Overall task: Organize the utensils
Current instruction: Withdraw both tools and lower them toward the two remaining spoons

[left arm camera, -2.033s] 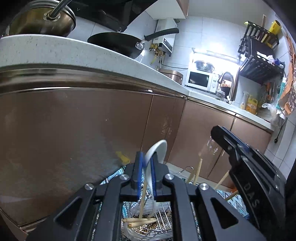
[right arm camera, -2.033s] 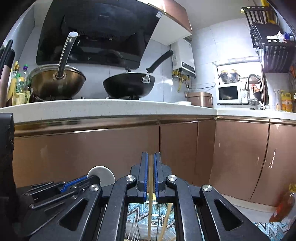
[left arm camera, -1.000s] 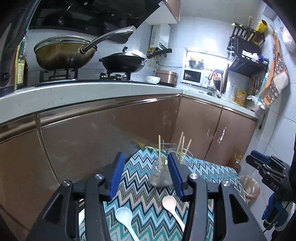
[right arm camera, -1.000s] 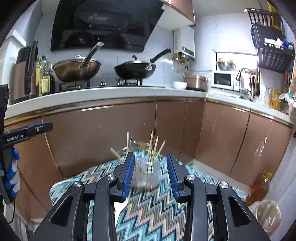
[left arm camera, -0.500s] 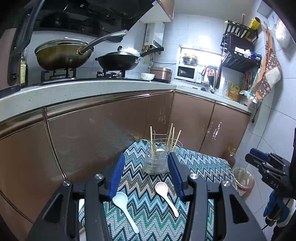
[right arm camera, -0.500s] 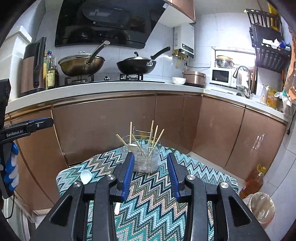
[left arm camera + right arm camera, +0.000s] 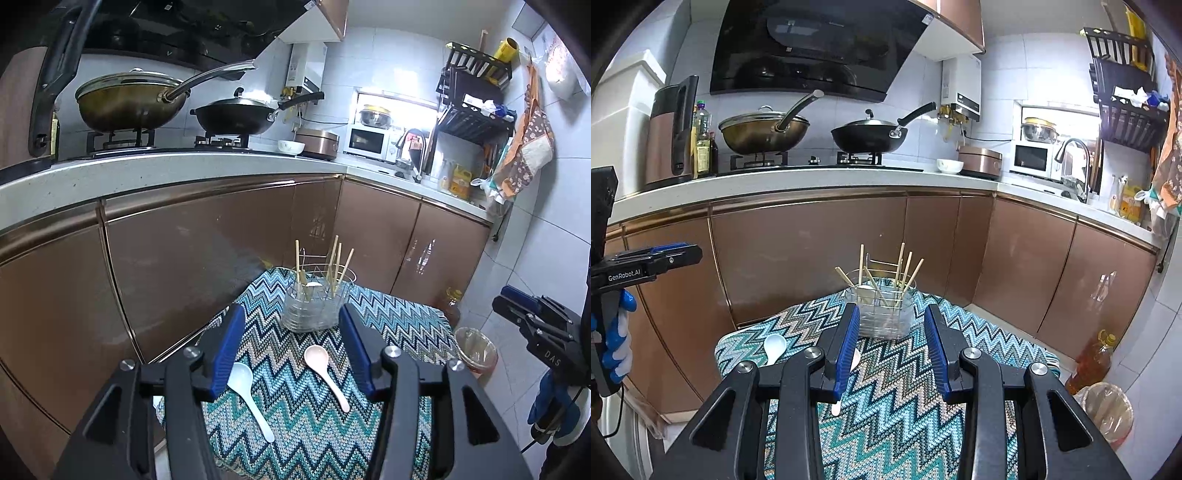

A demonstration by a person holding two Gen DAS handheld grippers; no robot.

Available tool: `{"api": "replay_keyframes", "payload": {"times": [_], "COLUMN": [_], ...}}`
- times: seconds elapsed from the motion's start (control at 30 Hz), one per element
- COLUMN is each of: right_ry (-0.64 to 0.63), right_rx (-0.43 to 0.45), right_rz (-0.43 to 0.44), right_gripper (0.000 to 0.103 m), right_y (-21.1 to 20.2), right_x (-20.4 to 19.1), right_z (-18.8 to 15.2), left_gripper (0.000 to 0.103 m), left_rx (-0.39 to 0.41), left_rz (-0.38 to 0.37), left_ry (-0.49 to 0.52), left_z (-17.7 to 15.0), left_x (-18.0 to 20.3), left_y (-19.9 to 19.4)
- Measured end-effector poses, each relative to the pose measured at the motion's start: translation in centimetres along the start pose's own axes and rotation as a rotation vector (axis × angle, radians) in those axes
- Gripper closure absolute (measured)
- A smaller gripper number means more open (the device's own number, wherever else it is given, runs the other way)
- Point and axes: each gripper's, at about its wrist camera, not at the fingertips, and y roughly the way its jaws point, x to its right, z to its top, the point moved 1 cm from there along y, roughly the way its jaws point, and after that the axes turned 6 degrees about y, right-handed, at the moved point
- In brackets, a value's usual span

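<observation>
A: What is in the clear utensil holder (image 7: 316, 308)?

B: It stands upright near the far edge of the zigzag cloth (image 7: 295, 406), on a small table in front of the brown cabinets (image 7: 207, 254). Several wooden chopsticks (image 7: 334, 267) stick out of it at different angles, and one pale spoon (image 7: 313, 285) lies inside with its bowl near the rim. A thin wire frame rises behind the sticks.

A: And outside it?

B: Two spoons lie loose on the cloth, nearer the cameras: a white spoon (image 7: 245, 393) on the left and a pinkish spoon (image 7: 325, 369) to its right, well apart from each other and from the holder.

A: The grippers?

B: The left gripper (image 7: 291, 354) is spread wide with nothing between its blue pads; its jaws have just been opening. The right gripper (image 7: 892, 350) stands moderately apart, also empty. Neither touches anything.

A: What is hard to see?

B: In the right wrist view the pinkish spoon is mostly hidden behind the left finger; only its handle tip shows below the pad. The holder's lower contents blur through the plastic, so I cannot count the chopsticks for certain. A gloved hand (image 7: 617, 339) on the left gripper's handle is cut off at the frame edge.
</observation>
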Motion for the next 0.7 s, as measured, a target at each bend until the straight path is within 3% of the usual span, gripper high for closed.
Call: {"api": "replay_keyframes", "payload": {"times": [0.27,0.7], "right_ry": [0.003,0.026], "right_rx": [-0.025,-0.11], "right_rz": [0.007,0.02], "right_gripper": [0.067,0.067], "right_y": [0.4,5.1], "right_x": [-0.2,0.8], "right_z": [-0.3,-2.0], "left_gripper": [0.052,0.052], "left_rx": [-0.033,-0.137], "left_rz": [-0.008,-0.002], "left_ry": [0.011,-0.024], "left_z": [-0.9,-3.5], "left_x": [-0.5,-2.4], "left_y": [0.9,6.0]}}
